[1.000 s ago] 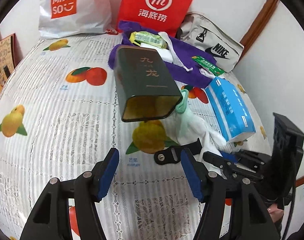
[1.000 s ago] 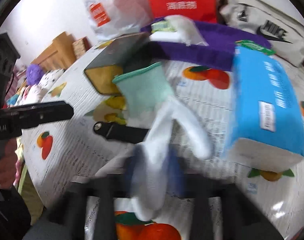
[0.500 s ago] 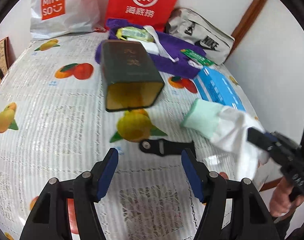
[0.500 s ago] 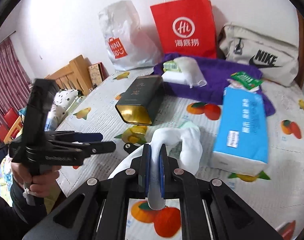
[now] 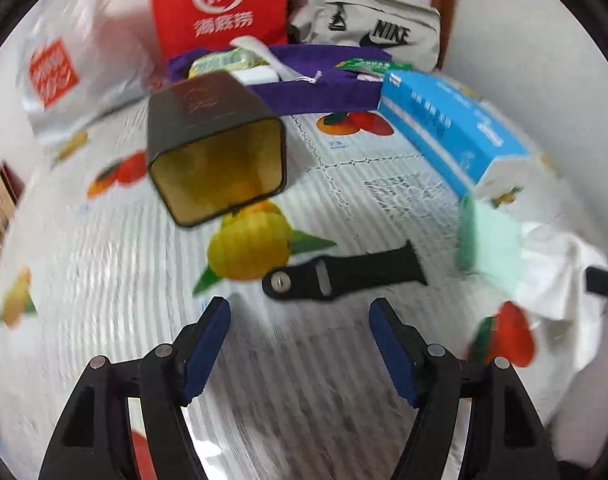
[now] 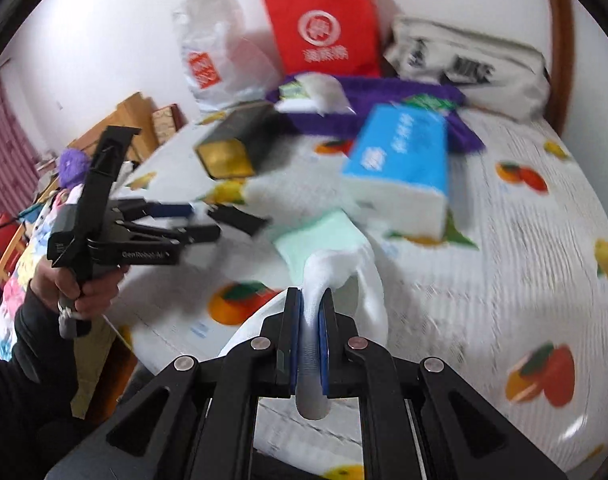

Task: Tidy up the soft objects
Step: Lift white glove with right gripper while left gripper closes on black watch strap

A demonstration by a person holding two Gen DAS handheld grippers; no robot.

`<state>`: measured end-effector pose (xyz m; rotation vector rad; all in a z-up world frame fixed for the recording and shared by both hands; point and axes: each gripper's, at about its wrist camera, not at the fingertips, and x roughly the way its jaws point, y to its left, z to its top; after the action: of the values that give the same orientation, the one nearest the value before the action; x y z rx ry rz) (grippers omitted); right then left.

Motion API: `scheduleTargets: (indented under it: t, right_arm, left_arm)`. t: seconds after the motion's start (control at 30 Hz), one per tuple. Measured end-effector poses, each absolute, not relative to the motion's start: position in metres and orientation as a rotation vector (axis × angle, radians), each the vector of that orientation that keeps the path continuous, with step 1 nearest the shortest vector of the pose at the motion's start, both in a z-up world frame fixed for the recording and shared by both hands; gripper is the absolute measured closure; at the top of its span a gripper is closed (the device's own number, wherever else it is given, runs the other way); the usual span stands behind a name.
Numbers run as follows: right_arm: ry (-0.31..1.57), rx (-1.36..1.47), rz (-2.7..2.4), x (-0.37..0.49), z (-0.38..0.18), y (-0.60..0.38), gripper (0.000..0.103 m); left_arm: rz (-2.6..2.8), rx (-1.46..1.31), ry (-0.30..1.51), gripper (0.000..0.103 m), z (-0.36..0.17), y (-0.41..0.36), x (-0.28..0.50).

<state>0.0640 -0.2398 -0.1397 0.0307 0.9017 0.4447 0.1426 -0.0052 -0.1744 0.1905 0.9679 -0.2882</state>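
We see the right gripper (image 6: 311,320) clamped on the white-and-mint sock (image 6: 336,256) at lower centre — left gripper (image 5: 299,334) opening, nothing between

Dark tin (image 5: 215,148), blue box (image 5: 452,136), red bag (image 5: 219,4)

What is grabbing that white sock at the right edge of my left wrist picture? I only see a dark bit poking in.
Observer: The right gripper is. It is shut on the white sock, its pads pinching the white part.
Operator: Who's holding my gripper?
Observer: A hand in a dark sleeve grips the left gripper by its handle. Its jaws are opening with nothing between them.
Operator: Anything fun I can't see?
Observer: A fluffy purple thing sits by some wooden furniture.
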Motion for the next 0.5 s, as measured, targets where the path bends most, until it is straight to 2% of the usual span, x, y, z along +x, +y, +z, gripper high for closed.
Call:
scheduleTargets:
  t: [0.17,0.3,0.4,0.47,0.5]
  right_arm:
    - [0.916,0.065,0.436,0.071,-0.151,-0.252,0.095]
    - [0.926,0.082,0.438,0.076,-0.157,-0.257,0.095]
    - [0.944,0.094,0.431,0.081,-0.164,-0.259,0.095]
    - [0.955,0.098,0.427,0.083,-0.168,-0.258,0.094]
    - [0.955,0.098,0.423,0.084,-0.168,-0.258,0.095]
  left_arm:
    - [-0.357,0.276,0.937,0.030,-0.172,-0.024,0.155]
    - [-0.435,0.308,0.932,0.024,-0.173,-0.034,0.162]
    - [-0.492,0.261,0.955,0.033,-0.173,-0.035,0.164]
    - [-0.520,0.256,0.946,0.049,-0.172,-0.036,0.159]
    - [-0.509,0.273,0.938,0.051,-0.171,-0.038,0.156]
